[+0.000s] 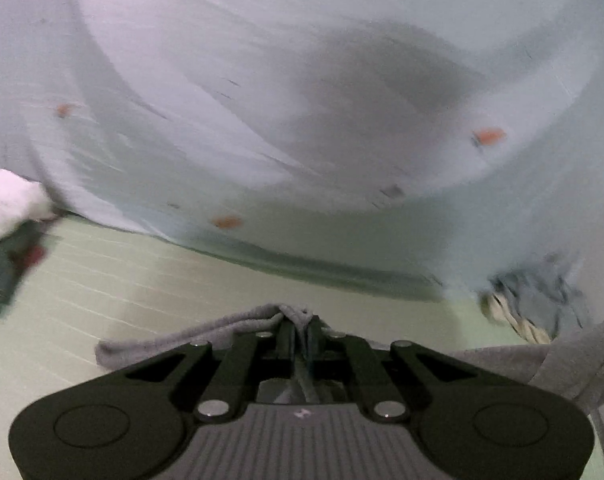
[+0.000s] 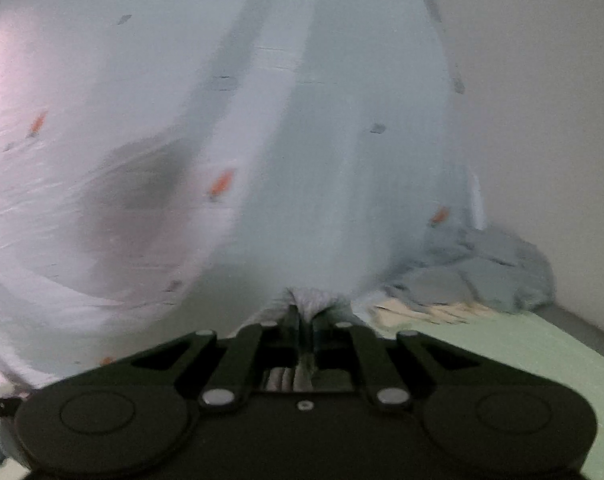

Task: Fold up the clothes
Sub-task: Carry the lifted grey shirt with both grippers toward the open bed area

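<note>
A grey knit garment [image 1: 162,340] is pinched at its edge by my left gripper [image 1: 300,322], which is shut on it. The cloth trails off to the left and also hangs at the right edge of the left wrist view. In the right wrist view my right gripper [image 2: 305,314] is shut on a bunched fold of the same kind of grey garment [image 2: 313,296], which rises just past the fingertips. Both views are blurred by motion. Most of the garment is hidden under the grippers.
A pale blue curtain [image 1: 262,80] with small orange marks fills the background [image 2: 321,160]. Below lies a light green striped bed surface [image 1: 122,272] [image 2: 501,356]. A heap of blue clothes [image 1: 541,292] [image 2: 481,276] sits by the wall [image 2: 541,100]. A white fluffy item [image 1: 10,204] lies far left.
</note>
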A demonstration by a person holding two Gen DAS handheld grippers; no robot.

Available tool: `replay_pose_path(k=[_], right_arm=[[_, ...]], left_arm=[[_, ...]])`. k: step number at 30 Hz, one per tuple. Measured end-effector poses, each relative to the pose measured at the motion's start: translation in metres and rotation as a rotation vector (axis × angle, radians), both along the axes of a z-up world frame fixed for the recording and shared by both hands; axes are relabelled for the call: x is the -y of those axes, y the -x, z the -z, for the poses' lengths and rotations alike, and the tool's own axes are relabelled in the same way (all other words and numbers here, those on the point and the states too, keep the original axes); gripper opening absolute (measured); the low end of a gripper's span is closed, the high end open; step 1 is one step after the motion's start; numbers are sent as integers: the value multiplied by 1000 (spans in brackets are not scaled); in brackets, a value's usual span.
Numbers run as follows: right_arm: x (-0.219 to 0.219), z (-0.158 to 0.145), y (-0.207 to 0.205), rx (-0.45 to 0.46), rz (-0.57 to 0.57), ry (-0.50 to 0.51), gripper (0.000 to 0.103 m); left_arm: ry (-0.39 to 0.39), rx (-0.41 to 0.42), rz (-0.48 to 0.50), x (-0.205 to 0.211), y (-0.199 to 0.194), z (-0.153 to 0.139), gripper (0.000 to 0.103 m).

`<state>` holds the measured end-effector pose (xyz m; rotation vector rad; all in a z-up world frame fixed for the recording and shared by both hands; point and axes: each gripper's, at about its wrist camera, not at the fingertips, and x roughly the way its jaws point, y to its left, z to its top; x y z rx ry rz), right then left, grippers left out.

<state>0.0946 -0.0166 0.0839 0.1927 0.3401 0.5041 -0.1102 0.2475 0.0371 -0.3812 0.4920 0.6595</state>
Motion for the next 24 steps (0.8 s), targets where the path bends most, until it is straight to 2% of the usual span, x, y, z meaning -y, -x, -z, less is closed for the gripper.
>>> replay_pose_path(k=[5,11,15,19,21,24], right_arm=[[-75,-9,17,50,-95,0,6],[-146,-35,28,143,-158,-61,6],[-169,-59,29,198,-177,-141,6],[-179,-78,36,241,-174,-189,6],[-185,-80,37,253,-168,-185,6],[-190,-67,29,200,-149,-142,6]], left_arm=[[-36,44,-78,-49,47,-14,6],[-97,148,-108,-102,88,-51,6],[-175,240,-102,-118,104,-81,6],[-224,297,-67,-121,108,-102,6],[-248,303,-61,-120,107,-104,6],[-198,265,-54,-124,101,-85,7]])
